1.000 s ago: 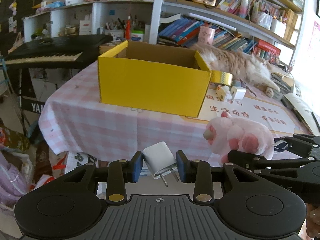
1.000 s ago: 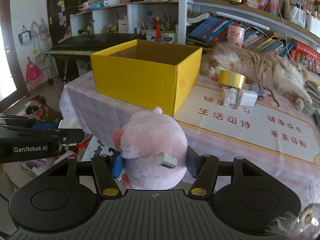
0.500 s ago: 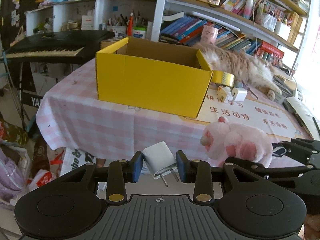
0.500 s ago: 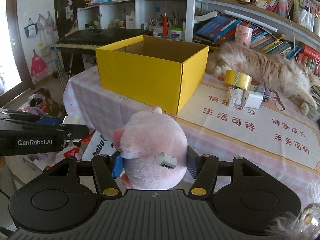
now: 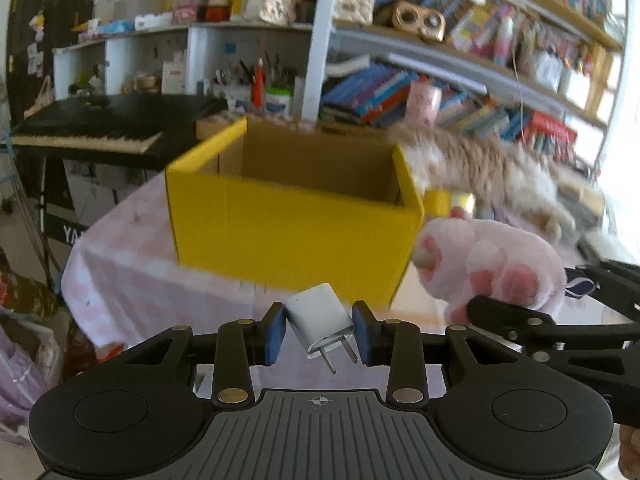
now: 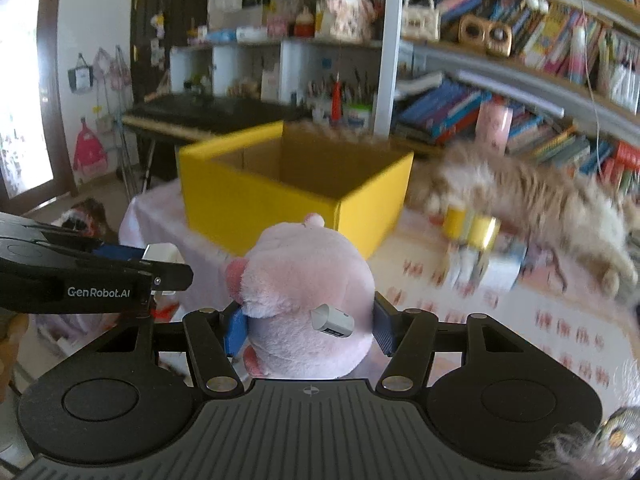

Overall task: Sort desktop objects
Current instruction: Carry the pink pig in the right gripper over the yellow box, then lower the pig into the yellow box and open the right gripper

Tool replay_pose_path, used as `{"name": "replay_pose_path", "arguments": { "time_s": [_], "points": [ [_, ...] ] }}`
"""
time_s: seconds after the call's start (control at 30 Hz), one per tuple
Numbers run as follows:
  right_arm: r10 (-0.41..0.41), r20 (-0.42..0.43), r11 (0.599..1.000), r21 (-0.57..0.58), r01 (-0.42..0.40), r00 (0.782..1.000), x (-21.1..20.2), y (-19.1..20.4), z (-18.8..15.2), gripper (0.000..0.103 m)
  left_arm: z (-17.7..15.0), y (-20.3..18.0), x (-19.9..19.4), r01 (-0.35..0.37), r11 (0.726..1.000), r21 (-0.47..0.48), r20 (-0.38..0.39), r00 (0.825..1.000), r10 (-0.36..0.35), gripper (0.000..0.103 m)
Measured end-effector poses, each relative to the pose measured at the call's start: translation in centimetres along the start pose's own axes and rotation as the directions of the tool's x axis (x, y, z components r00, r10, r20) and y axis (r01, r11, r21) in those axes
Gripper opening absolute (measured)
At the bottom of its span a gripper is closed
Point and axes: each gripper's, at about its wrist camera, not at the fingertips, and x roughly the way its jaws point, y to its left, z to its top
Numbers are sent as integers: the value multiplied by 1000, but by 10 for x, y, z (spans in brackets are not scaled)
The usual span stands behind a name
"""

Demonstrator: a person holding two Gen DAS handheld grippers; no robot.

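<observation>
A: Where do things stand with the yellow box (image 5: 292,220)?

B: It sits open-topped on the worktop (image 5: 132,280), ahead of both grippers. The left gripper (image 5: 319,334) is clamped on a white plug adapter (image 5: 320,318), prongs pointing down and back toward the camera, short of the box's near wall. The right gripper (image 6: 308,328) is squeezed around a pink plush toy (image 6: 304,292), also short of the near wall, nearer the box's right corner.

A: So how should the drop be done well?

B: I'd judge both loads need carrying up and over the near wall before any release. The plush is bulky, so it should clear the rim fully or it will catch and tip outward. The adapter is small and hard; let it go low inside the box so it doesn't bounce.

A: Anything to watch beside the box?

B: A cat (image 6: 532,200) lies just right of the box, with a roll of yellow tape (image 6: 472,228) close by. The picture is blurred there, so I can't say whether they touch. Keep the right gripper's path over the box, away from the cat.
</observation>
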Motion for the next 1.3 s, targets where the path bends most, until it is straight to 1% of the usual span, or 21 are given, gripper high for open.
{"name": "replay_pose_path", "arguments": {
  "time_s": [0.07, 0.2, 0.3, 0.37, 0.47, 0.63, 0.77, 0.87, 0.93, 1.07, 1.17, 1.3],
  "points": [
    [-5, 47, 1000, -16, 6, 999, 1, -10, 12, 57, 14, -2, 3, -9, 1000, -15, 42, 999, 9, 35],
    [2, 143, 999, -49, 5, 990, 6, -31, 43, 57, 44, -6, 10, -26, 999, -23, 129, 991, 28, 35],
    [27, 201, 996, -89, -9, 979, 14, -44, 68, 57, 65, -2, 21, -18, 997, -72, 156, 987, 29, 35],
    [52, 220, 993, -118, -26, 974, 23, -51, 82, 57, 76, 0, 31, -39, 996, -78, 175, 983, 53, 35],
    [87, 220, 988, -142, -56, 972, 42, -60, 99, 57, 93, 3, 44, -71, 994, -88, 193, 977, 87, 35],
    [147, 180, 978, -173, -116, 973, 80, -68, 116, 58, 115, 10, 66, -131, 989, -64, 207, 968, 141, 35],
    [139, 123, 973, -203, -112, 983, 112, -64, 124, 58, 126, 17, 85, -171, 983, -62, 171, 969, 179, 35],
    [158, 65, 968, -208, -141, 985, 133, -59, 125, 58, 128, 19, 98, -192, 980, -47, 147, 969, 197, 35],
    [174, 31, 959, -233, -162, 984, 147, -54, 123, 58, 128, 19, 107, -199, 980, -33, 129, 971, 201, 35],
    [177, -21, 934, -313, -174, 984, 168, -43, 119, 58, 130, 18, 126, -208, 978, 23, 83, 975, 205, 35],
    [169, -84, 917, -352, -188, 982, 189, -42, 122, 58, 133, 18, 141, -211, 976, 51, 42, 977, 209, 35],
    [184, -179, 895, -377, -240, 966, 213, -43, 122, 57, 130, 20, 159, -204, 977, 68, -36, 978, 207, 35]
  ]
}}
